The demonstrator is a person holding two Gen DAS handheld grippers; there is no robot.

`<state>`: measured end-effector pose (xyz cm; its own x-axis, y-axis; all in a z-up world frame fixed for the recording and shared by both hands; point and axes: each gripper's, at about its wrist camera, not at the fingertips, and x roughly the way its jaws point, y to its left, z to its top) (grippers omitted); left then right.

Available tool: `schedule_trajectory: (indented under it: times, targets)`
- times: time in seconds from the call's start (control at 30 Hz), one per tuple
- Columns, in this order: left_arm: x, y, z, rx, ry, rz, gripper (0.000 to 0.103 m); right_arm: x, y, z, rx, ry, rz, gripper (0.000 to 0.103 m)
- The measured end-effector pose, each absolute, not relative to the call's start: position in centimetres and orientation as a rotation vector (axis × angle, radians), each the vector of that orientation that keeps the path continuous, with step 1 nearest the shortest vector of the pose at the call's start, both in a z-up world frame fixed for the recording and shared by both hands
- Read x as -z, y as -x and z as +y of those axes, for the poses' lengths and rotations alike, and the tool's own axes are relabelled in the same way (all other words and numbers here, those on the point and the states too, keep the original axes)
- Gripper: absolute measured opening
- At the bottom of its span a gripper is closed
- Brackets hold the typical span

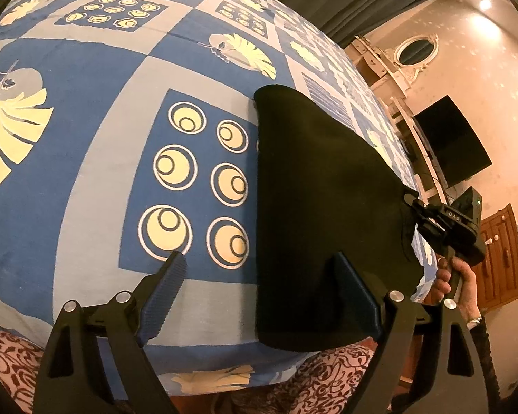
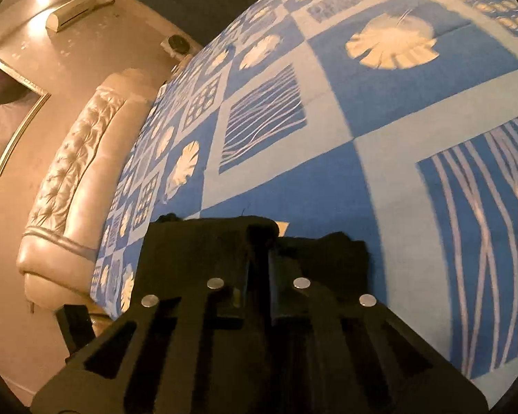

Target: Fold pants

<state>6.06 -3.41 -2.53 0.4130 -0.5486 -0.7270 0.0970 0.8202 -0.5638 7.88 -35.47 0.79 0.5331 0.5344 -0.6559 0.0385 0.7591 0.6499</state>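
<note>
The black pants (image 1: 321, 207) lie folded on the blue patterned bed sheet (image 1: 96, 131), near its front edge. My left gripper (image 1: 259, 269) is open, its left finger over bare sheet and its right finger over the pants' near part. My right gripper (image 1: 418, 207) is shut on the pants' right edge; a hand holds it. In the right wrist view the right gripper (image 2: 260, 238) is shut on a bunch of the black pants (image 2: 342, 255), just above the sheet (image 2: 362, 110).
The bed's front edge shows a dark-patterned cover (image 1: 328, 372) below the sheet. A wooden cabinet (image 1: 500, 252), a dark screen (image 1: 449, 138) and a mirror (image 1: 414, 51) stand to the right. A tufted headboard (image 2: 72, 179) bounds the bed's left side.
</note>
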Motion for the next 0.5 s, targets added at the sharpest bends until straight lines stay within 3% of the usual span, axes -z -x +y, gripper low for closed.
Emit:
schedule_trajectory:
  times: [0.33,0.4,0.47,0.5]
  targets:
    - [2.1,-5.8,-3.6,0.454,0.490,1.065,0.086,2.1,-7.3,-37.2,-0.242,-0.823,1.002,0.010]
    - [2.1,-5.9,-3.3,0.453,0.505,1.056,0.086,1.7,-6.4,-37.6,-0.262,-0.872,1.000,0.023]
    - [2.2,-6.0,-3.3,0.453,0.503,1.066,0.086,1.0,-4.6,-37.8,-0.264,-0.889,1.002,0.049]
    - [2.3,-6.0,-3.4,0.455,0.506,1.072,0.086,0.9,-3.7,-37.7,-0.278,-0.905,1.009,0.053]
